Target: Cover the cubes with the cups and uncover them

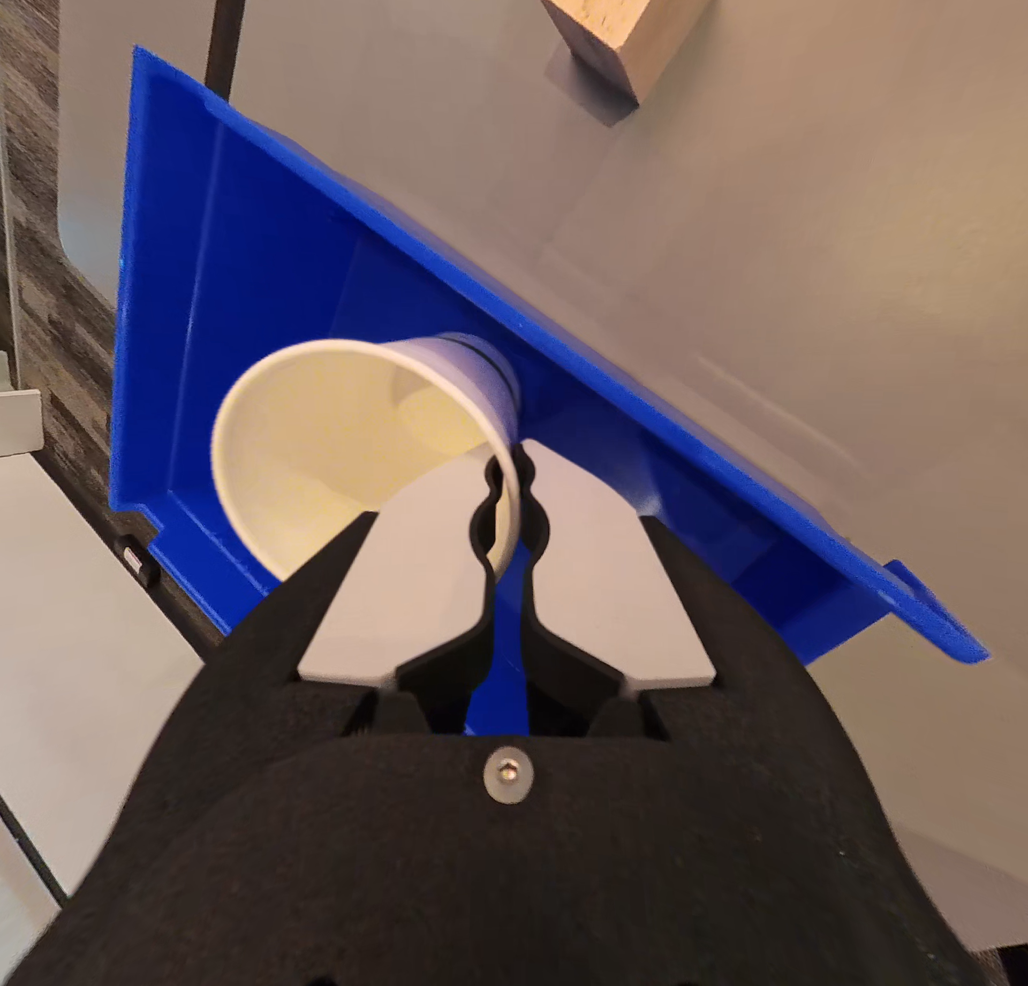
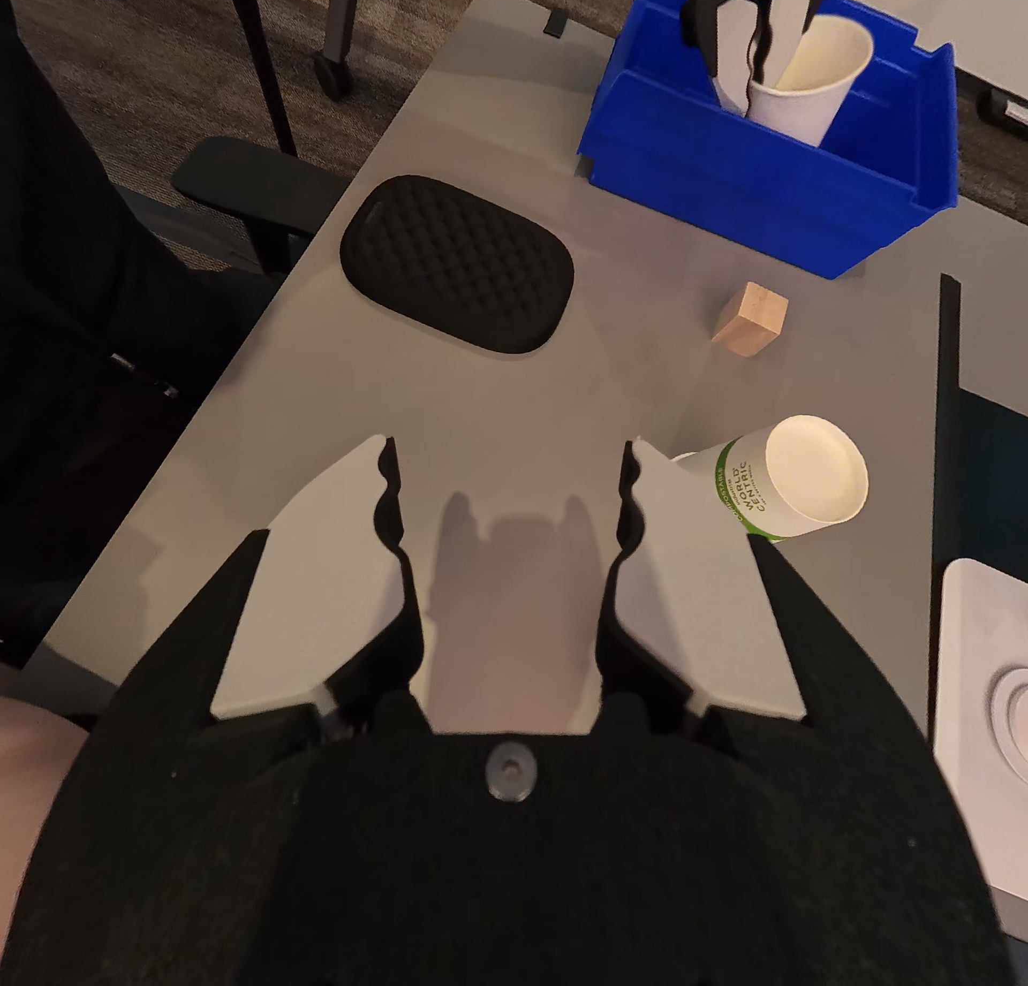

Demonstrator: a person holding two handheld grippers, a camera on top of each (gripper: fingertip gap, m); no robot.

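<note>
The left gripper (image 1: pixel 509 459) has its fingers pinched on the rim wall of a white paper cup (image 1: pixel 356 447), one finger inside and one outside. This cup stands mouth-up inside the blue plastic bin (image 1: pixel 233 292), close to the bin's wall on the table side. The bin sits near the far corner of the grey table (image 2: pixel 500 403), with carpet floor just beyond its outer wall.

The right gripper (image 2: pixel 509 459) hangs over bare tabletop with its fingers spread wide and nothing between them.

Just beside its right finger lies a second paper cup (image 2: pixel 779 481), tipped on its side, its bottom facing the camera and a green band around it. A wooden cube (image 2: pixel 751 320) sits uncovered between that cup and the bin, apart from both. A black ribbed pad (image 2: pixel 456 264) lies to the left near the table edge, beside a chair armrest (image 2: pixel 245 180). A dark strip (image 2: pixel 948 403) bounds the table on the right. Open surface lies between pad, cube and right gripper.
</note>
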